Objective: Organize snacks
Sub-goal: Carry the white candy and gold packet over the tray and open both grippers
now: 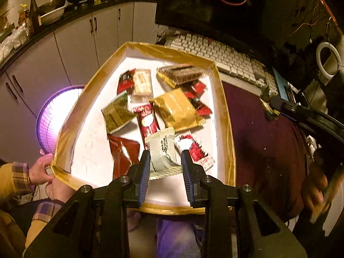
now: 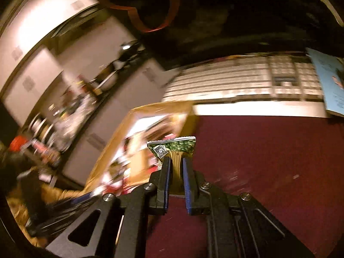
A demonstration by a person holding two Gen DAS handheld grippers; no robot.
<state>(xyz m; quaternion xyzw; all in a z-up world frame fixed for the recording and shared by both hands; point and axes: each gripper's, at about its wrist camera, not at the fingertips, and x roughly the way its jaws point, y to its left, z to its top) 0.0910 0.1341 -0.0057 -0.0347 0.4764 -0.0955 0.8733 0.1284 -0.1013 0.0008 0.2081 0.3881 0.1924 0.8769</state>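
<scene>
A white box with a gold rim holds several snack packets: gold, green, red and a brown bar. My left gripper hangs over the box's near end, shut on a white and grey packet. My right gripper is shut on a green and gold packet above the dark red table mat, just right of the box. The right wrist view is blurred by motion. The right gripper also shows far right in the left wrist view, holding the packet.
A white keyboard lies behind the box, under a dark monitor. A person's hands hold the box's left corner. A glowing purple heater stands left of the box. Kitchen cabinets fill the background.
</scene>
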